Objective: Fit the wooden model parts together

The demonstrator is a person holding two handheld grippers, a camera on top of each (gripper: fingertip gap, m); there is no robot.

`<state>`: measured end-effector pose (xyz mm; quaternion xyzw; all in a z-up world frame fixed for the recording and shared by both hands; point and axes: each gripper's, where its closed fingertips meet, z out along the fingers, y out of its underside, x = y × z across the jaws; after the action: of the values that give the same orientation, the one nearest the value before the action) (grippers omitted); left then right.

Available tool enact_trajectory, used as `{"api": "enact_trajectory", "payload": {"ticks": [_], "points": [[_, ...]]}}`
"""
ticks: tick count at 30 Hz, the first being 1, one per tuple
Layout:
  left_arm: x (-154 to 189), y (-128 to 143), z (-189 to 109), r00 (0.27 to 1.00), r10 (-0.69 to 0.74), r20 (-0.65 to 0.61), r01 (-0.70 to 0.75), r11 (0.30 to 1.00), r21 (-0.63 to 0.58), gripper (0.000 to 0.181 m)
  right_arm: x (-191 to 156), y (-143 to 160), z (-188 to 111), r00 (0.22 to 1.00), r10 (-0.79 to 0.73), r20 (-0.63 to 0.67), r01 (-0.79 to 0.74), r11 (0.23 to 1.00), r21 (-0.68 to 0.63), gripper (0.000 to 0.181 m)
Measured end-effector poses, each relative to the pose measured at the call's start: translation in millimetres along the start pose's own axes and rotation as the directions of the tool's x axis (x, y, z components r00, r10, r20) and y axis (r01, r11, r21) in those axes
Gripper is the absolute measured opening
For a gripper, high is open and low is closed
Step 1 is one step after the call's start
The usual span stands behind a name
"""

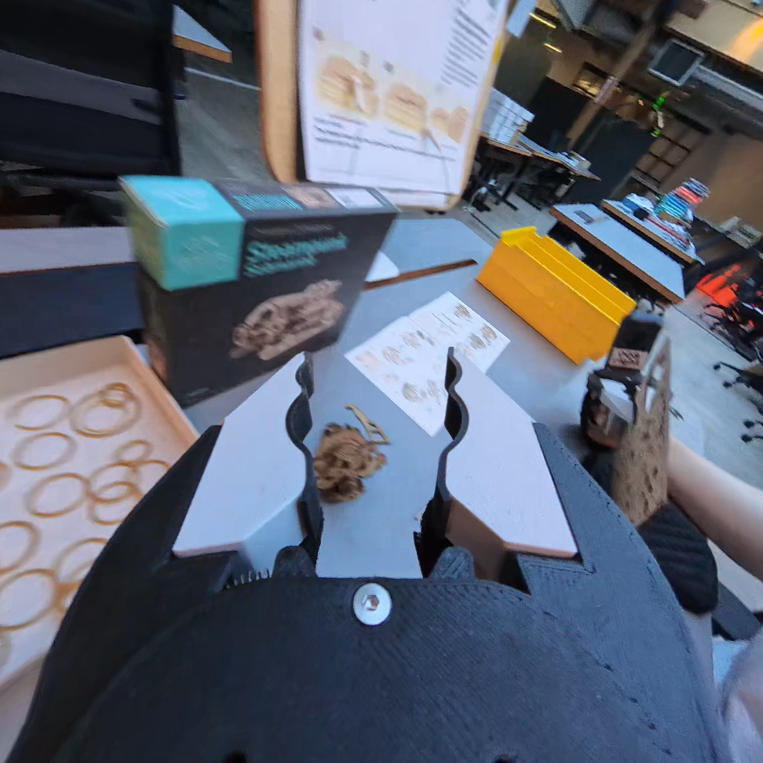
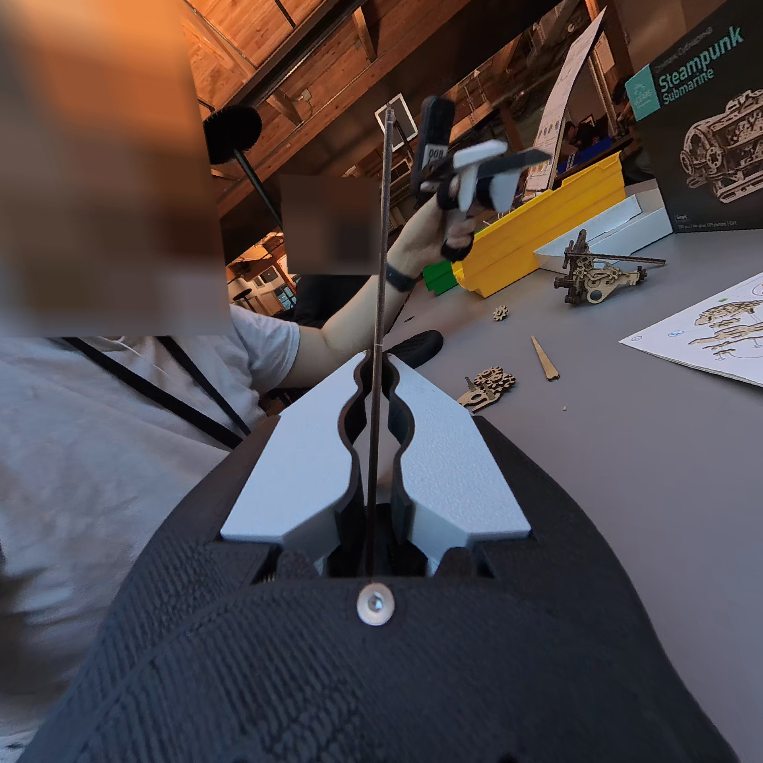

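My left gripper is open and empty, held above the grey table. Seen between its fingers, a small wooden gear assembly lies on the table with a thin curved wooden piece beside it. My right gripper is shut on a thin flat wooden sheet, seen edge-on and standing upright. The sheet, full of cut-outs, also shows in the left wrist view. In the right wrist view a larger wooden assembly, a gear cluster, a loose gear and a wooden wedge lie on the table.
The dark kit box stands at the back. A tray of wooden rings is on the left. An instruction sheet and a yellow bin lie to the right. A person in a grey shirt sits close. Some 35 cm of space lies between my two pairs of fingers.
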<state>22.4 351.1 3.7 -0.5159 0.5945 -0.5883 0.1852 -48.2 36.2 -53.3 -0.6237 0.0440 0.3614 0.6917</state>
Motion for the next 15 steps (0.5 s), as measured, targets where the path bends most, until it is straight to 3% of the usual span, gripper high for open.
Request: {"api": "enact_trajectory", "payload": {"ticks": [3, 5, 11, 15], "points": [[53.1, 50.7, -0.1, 0.995, 0.053, -0.084, -0.055, 0.998, -0.023, 0.061, 0.0, 0.5, 1.9, 1.000, -0.022, -0.017, 0.022, 1.000, -0.012, 0.001], [70.6, 70.9, 4.8, 0.988, 0.085, -0.129, -0.090, 0.995, -0.035, 0.055, -2.4, 1.8, 6.5, 0.998, -0.056, -0.026, 0.055, 0.998, -0.042, 0.001], [120.4, 80.8, 19.0, 0.918, -0.015, -0.397, -0.023, 0.996, -0.091, 0.060, -16.2, 3.0, 18.0, 0.988, -0.155, -0.014, 0.153, 0.984, -0.092, 0.001], [144.9, 80.0, 30.1, 0.892, 0.121, -0.435, -0.176, 0.980, -0.089, 0.060, -17.1, 3.3, 24.7, 0.979, -0.204, -0.012, 0.201, 0.971, -0.131, 0.002]]}}
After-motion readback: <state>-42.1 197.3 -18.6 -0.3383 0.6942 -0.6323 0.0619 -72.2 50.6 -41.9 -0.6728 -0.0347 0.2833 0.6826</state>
